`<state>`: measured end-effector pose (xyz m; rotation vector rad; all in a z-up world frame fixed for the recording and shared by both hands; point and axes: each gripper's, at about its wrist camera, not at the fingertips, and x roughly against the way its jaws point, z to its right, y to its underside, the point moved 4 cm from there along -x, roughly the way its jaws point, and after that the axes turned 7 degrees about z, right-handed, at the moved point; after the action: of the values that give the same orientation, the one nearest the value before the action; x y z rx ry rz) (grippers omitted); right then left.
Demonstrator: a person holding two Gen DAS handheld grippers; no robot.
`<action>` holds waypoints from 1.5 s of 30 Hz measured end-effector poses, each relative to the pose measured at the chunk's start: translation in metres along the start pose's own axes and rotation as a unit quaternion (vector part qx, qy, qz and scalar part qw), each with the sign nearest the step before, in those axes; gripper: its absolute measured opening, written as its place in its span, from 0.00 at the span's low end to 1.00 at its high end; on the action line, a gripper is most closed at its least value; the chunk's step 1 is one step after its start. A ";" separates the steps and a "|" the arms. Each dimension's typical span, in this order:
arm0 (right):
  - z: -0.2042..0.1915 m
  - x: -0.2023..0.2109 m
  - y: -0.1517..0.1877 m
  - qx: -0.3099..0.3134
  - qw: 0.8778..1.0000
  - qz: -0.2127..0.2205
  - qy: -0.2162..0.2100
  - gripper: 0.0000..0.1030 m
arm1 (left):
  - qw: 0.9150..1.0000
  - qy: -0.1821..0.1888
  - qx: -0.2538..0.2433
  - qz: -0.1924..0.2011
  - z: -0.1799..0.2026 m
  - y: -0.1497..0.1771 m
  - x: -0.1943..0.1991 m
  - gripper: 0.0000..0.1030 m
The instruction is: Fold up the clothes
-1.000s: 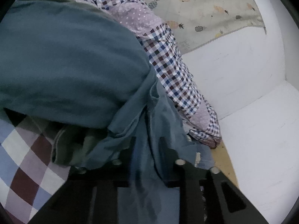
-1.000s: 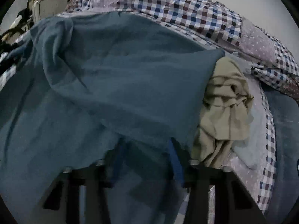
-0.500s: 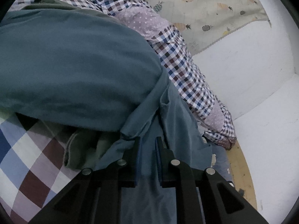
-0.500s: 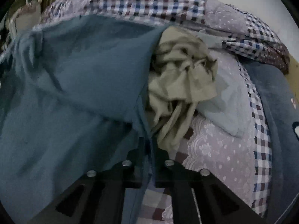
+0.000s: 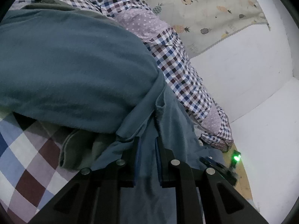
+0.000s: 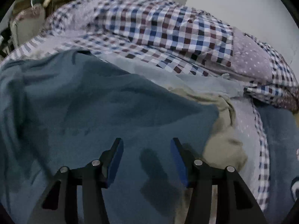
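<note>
Teal garment [image 5: 74, 71] is lying spread over the bed, draped across the checked quilt [image 5: 173, 59] and partly covering an olive-green garment [image 5: 78, 149]. In the left wrist view, the left tongs [image 5: 146, 160] are pinching a bunched edge of the teal cloth between nearly closed jaws, and the fabric is running up from them in a ridge toward a rounded, doubled-over mass, so a fold seems to be under way rather than finished; no neat flat packet is showing anywhere. This view alone is showing the white wall, the fruit-print sheet [image 5: 214, 5] hanging on it, a strip of wooden floor and a small green light [image 5: 237, 156] beside the bed. In the right wrist view, the right tongs [image 6: 147, 158] are hovering with jaws wide apart over the teal garment [image 6: 112, 112], gripping nothing and casting a shadow on it. Here the cloth is looking smoother, with one straight edge, and the beige garment [image 6: 222, 145] is lying crumpled beside it, apparently awaiting folding. Only this view is showing the cluttered far corner and a dark blue blanket [image 6: 280, 140] at the right.
</note>
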<state>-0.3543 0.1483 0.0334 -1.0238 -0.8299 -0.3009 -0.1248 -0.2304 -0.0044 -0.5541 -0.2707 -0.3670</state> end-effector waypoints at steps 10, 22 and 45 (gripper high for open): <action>0.000 -0.037 0.004 0.013 0.999 -0.024 0.025 0.00 | 1.000 0.009 0.014 0.001 -0.003 -0.005 0.002 0.14; 0.062 -0.003 0.004 -0.105 0.984 0.026 0.142 0.00 | 1.000 -0.001 0.012 0.009 -0.002 -0.015 0.004 0.14; -0.205 0.229 0.151 -0.129 0.968 0.164 -0.136 0.53 | 0.985 -0.076 0.122 0.095 -0.077 -0.061 0.104 0.82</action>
<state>-0.0185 0.0861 0.0529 -1.4482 -0.8638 0.0186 -0.0440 -0.3490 -0.0035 -0.3631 -0.4000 -0.1039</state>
